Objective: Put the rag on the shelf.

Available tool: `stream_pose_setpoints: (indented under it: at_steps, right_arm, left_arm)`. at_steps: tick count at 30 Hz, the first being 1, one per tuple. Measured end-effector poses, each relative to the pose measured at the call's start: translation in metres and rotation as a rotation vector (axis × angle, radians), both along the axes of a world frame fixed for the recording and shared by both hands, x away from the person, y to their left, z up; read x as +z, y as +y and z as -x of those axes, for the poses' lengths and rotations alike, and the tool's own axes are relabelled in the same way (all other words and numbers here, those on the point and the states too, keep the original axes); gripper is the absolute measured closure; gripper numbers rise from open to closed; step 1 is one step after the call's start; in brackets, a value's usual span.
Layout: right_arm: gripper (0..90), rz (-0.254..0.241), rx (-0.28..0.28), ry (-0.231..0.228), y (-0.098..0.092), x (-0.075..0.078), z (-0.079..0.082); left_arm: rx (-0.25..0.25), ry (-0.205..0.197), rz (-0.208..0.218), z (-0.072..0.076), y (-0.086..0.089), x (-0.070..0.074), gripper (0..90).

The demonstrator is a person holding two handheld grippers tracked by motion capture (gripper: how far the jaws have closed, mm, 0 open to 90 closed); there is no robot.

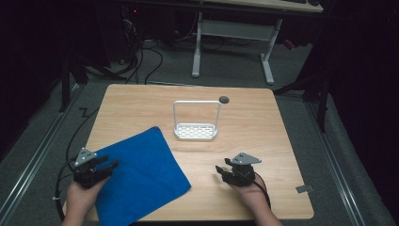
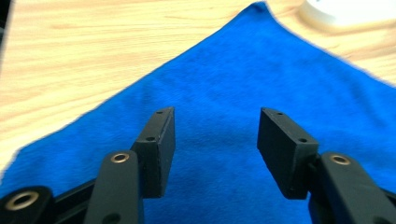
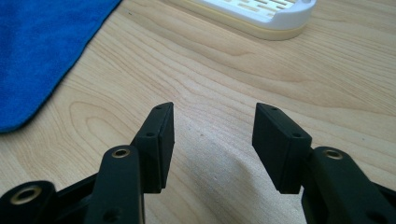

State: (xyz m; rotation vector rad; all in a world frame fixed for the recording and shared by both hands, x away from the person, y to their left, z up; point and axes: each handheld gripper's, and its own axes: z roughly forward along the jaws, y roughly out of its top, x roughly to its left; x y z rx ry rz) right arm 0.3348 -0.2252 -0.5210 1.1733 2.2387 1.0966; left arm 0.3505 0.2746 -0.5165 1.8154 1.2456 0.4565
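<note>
High view: left gripper (image 1: 112, 165) wide open, holding nothing, over the near-left part of the blue cloth (image 1: 141, 176); right gripper (image 1: 220, 169) also open and empty, over bare table (image 1: 263, 127), right of the cloth. White rack (image 1: 196, 121) stands mid-table.

Left gripper view: jaws spread above cloth, nothing between them.

Right gripper view: jaws apart over bare wood, cloth off to the left, rack ahead.

Dim high view with dark surroundings; both gripper views bright, softly blurred far off.

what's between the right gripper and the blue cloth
Only bare wooden table lies between the right gripper and the flat blue cloth; the high view shows it.
</note>
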Motion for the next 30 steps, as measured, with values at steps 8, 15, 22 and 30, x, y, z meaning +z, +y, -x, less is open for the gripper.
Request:
stream_pose_setpoints:
  at_steps: [8,15,22,30]
  right_arm:
    - [49.1,-0.028,-0.002,-0.001,-0.002,0.002,0.002]
    - [52.9,-0.025,0.062,-0.011,0.015,0.003,0.002]
    - [77.2,-0.024,0.22,-0.035,0.066,0.006,-0.004]
    - [90.0,0.017,0.376,0.0,0.116,0.001,-0.018]
  left_arm:
    - [-0.023,-0.006,0.023,0.0,0.0,-0.001,47.9]
    - [-0.018,-0.014,0.02,0.005,0.003,-0.001,52.7]
    - [-0.025,0.026,0.005,0.025,0.008,-0.001,71.7]
    - [-0.031,0.101,-0.079,0.037,0.004,-0.011,87.8]
